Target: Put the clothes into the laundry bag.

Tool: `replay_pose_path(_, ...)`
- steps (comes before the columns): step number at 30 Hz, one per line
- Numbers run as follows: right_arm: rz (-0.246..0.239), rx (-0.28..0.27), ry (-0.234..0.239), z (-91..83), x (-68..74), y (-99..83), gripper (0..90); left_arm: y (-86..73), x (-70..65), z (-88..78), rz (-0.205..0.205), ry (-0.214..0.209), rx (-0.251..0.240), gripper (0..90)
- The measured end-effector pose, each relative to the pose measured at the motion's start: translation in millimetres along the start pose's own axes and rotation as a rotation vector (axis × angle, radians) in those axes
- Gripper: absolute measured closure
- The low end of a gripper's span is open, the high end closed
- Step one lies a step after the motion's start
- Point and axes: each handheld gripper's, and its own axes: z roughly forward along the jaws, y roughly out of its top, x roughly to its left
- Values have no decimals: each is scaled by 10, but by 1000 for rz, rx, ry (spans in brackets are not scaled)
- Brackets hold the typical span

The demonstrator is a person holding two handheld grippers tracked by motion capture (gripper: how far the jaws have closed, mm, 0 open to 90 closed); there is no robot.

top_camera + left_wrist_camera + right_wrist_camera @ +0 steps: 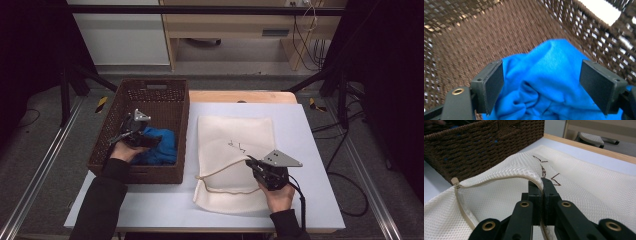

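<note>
A crumpled blue cloth (161, 146) (554, 82) lies inside the brown wicker basket (150, 95) (486, 35) at the table's left. My left gripper (142, 141) (541, 82) is down in the basket, open, its two pads on either side of the cloth without closing on it. A cream mesh laundry bag (235, 145) (586, 192) lies flat on the table's middle. My right gripper (251, 162) (542, 187) is shut on the bag's zippered upper edge and holds it lifted, so the mouth gapes toward the basket.
The basket (474, 147) stands just left of the bag. The white table top (310, 150) has bare room to the right of the bag and along the front edge. A wooden edge (240, 96) runs behind the table.
</note>
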Motion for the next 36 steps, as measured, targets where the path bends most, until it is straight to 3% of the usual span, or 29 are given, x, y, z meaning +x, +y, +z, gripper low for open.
replay_pose_path(6,-14,11,3,10,12,-2,872,-22,-37,123,39,-23,89,187)
replay_pose_path(10,-17,9,1,-16,4,13,873,-58,-77,237,97,-52,150,161)
replay_pose_path(15,-13,20,0,-6,-6,2,873,-78,-69,306,62,-67,201,160)
replay_pose_path(19,-14,26,1,-4,-3,0,873,-86,-110,346,84,-55,248,160)
replay_pose_path(22,-10,24,3,-6,-9,0,873,-85,-113,374,64,-77,281,177)
replay_pose_path(27,-10,31,3,1,-14,0,873,-62,-120,368,32,-117,312,357)
replay_pose_path(31,-5,34,3,-2,-16,0,874,-42,-111,338,21,-112,336,636)
replay_pose_path(36,-5,38,5,-2,-34,-4,874,-31,-137,296,62,-108,317,715)
